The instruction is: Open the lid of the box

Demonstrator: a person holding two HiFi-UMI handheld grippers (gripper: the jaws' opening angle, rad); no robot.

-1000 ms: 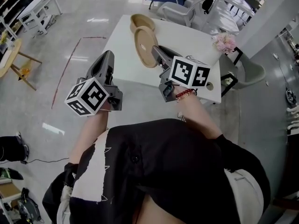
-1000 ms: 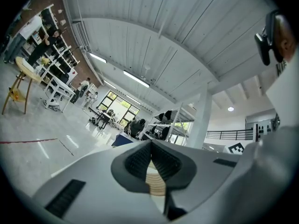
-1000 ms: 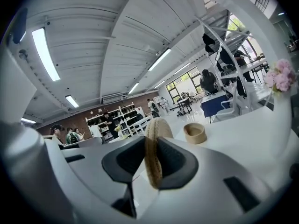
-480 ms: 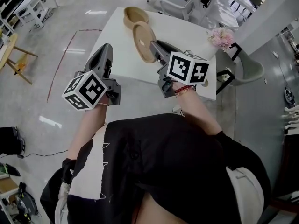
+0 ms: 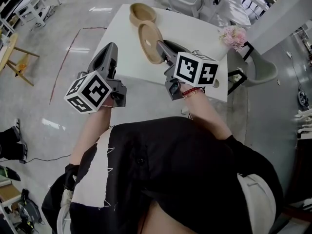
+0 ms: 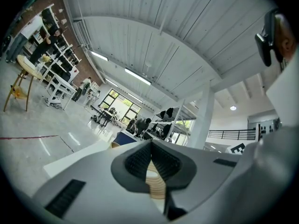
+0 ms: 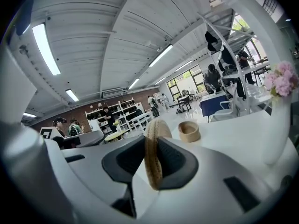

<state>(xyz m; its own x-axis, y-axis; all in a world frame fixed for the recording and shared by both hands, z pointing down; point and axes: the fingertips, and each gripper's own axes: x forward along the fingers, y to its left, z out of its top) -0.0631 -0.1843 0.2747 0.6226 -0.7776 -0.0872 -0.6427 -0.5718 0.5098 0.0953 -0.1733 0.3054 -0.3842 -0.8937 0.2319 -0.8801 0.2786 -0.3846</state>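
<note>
A round wooden box (image 5: 142, 13) stands open at the far end of the white table (image 5: 195, 30). Its flat wooden lid (image 5: 150, 42) is off it, tilted up on edge over the table and nearer to me. My right gripper (image 5: 162, 47) is shut on the lid's near rim. In the right gripper view the lid (image 7: 153, 157) stands edge-on between the pads of the right gripper (image 7: 153, 135), with the box (image 7: 189, 131) beyond. My left gripper (image 5: 110, 48) hangs left of the lid at the table's edge, holding nothing. The left gripper (image 6: 150, 144) has its tips together.
A pink flower bunch (image 5: 233, 35) sits at the table's right side. Chairs (image 5: 181, 3) stand behind the table and a grey one (image 5: 261, 74) to its right. A wooden stool (image 5: 14, 57) and a white bench (image 5: 34, 6) are on the floor at left.
The lid stays clamped in my right gripper in the same pose. Both grippers have hardly moved; only the head view has shifted a little.
</note>
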